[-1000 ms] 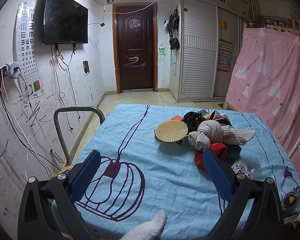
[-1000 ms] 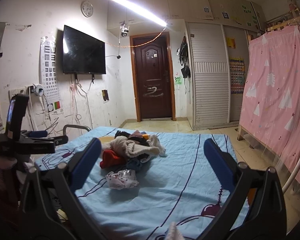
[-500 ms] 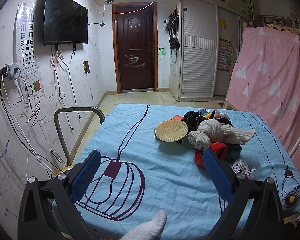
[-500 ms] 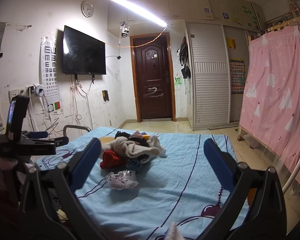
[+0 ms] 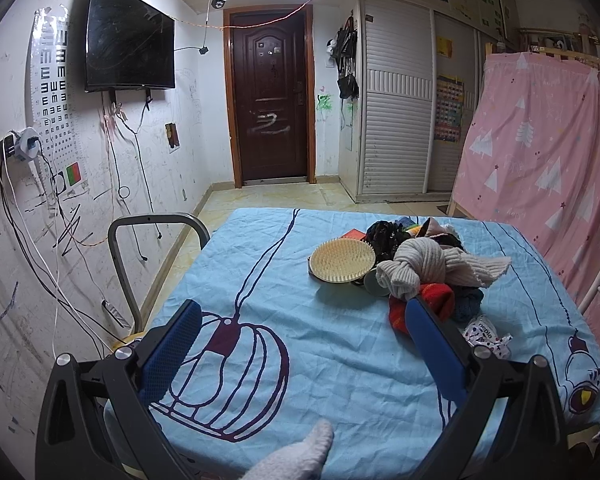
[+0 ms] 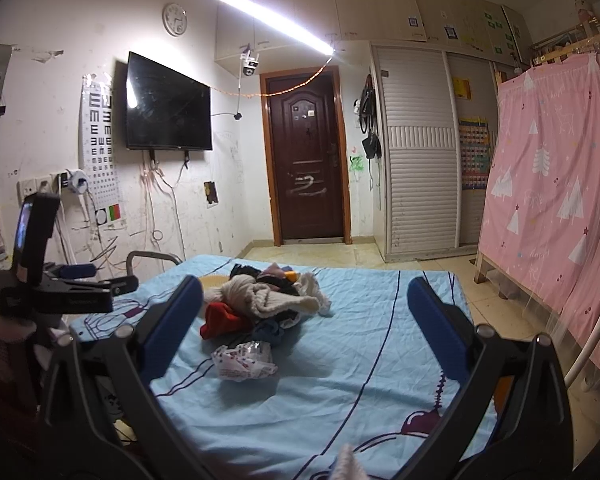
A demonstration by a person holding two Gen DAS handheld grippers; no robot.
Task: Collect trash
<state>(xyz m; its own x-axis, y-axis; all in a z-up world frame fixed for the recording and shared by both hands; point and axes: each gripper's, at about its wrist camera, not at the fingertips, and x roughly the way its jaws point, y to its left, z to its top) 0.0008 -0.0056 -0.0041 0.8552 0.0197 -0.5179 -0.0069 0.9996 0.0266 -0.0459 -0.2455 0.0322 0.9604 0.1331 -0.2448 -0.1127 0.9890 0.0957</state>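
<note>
Trash, a crumpled white plastic wrapper with red and dark dots (image 6: 244,361), lies uncollected on the blue-sheeted table (image 6: 340,392).

Both tongs are spread wide and hold nothing. The wrapper sits ahead of the right tongs (image 6: 304,320), near their left finger, and just beyond the right finger of the left tongs (image 5: 300,340). Farther ahead is a heap of knitted clothes (image 5: 428,268) beside a round cream bristle brush (image 5: 343,260). Judging by this, collecting has not begun; everything remains to do.
</note>
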